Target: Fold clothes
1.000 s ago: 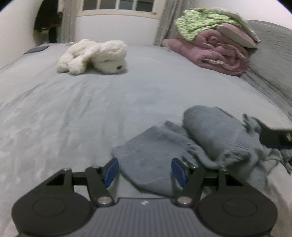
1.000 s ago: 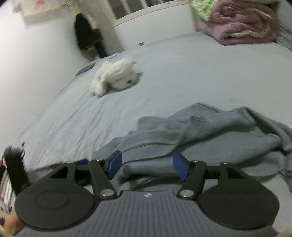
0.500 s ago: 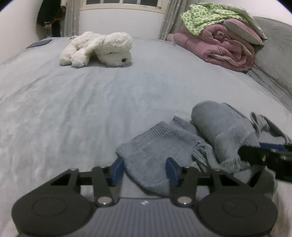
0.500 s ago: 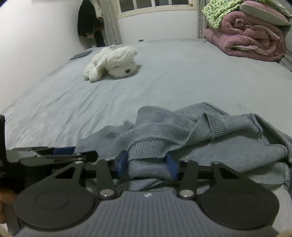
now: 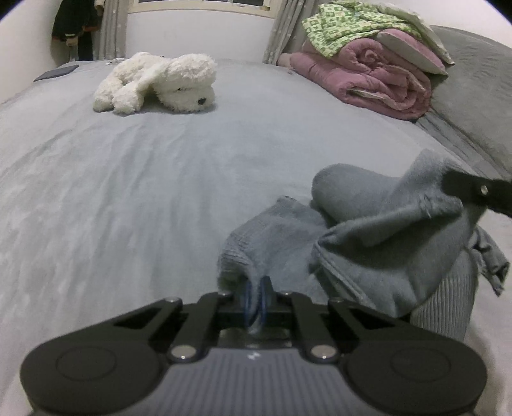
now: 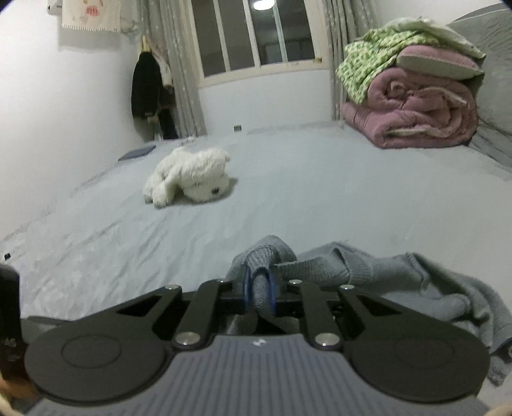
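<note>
A grey knit sweater [image 5: 368,243] lies bunched on the grey bed. My left gripper [image 5: 255,299] is shut on its ribbed edge at the near left. In the left wrist view my right gripper [image 5: 448,185] pinches another part of the sweater at the right and holds it raised above the bed. In the right wrist view the right gripper [image 6: 258,291] is shut on a fold of the sweater [image 6: 368,272], whose rest trails to the right. The left gripper shows as a dark shape at that view's left edge [image 6: 9,316].
A white plush dog [image 5: 160,83] lies far back on the bed sheet [image 5: 128,192]. A rolled pink quilt [image 5: 368,80] with a green patterned cloth [image 5: 345,22] on top sits at the back right. A grey headboard cushion [image 5: 473,89] is at the right. A window [image 6: 256,32] is behind.
Both grippers went from open to shut on the sweater. The right gripper has lifted its part of the sweater up off the bed.
</note>
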Motion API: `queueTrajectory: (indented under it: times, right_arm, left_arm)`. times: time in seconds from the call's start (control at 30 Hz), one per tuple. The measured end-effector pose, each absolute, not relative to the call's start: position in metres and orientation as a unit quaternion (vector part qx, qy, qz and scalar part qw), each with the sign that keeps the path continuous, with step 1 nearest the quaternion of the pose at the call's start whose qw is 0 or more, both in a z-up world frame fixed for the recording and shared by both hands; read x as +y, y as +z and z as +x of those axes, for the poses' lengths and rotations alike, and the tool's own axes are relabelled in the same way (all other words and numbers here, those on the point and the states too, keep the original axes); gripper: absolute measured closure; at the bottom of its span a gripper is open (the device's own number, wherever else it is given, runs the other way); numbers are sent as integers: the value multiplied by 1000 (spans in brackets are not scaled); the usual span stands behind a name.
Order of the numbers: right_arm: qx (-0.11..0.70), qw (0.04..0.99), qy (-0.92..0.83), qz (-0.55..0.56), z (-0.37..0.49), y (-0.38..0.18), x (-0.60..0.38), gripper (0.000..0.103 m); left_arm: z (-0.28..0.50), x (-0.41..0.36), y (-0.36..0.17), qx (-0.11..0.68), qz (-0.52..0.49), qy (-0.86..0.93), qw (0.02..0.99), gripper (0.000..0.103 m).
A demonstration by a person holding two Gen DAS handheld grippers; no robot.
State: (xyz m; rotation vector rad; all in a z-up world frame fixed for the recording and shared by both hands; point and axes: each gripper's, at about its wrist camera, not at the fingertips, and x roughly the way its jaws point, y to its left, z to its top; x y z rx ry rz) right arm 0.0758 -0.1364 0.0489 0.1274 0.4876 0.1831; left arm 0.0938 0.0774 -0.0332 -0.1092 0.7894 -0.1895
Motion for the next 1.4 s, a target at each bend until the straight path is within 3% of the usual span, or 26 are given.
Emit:
queueTrajectory:
  times: [0.73, 1.4]
  right_arm:
    - [146, 985, 75, 58, 41, 92, -130, 92]
    - [169, 981, 88, -29, 148, 58, -66, 92]
  left_arm:
    - [-7, 119, 15, 320, -92, -134, 933, 97]
    - [53, 163, -17, 339, -139, -22, 930, 97]
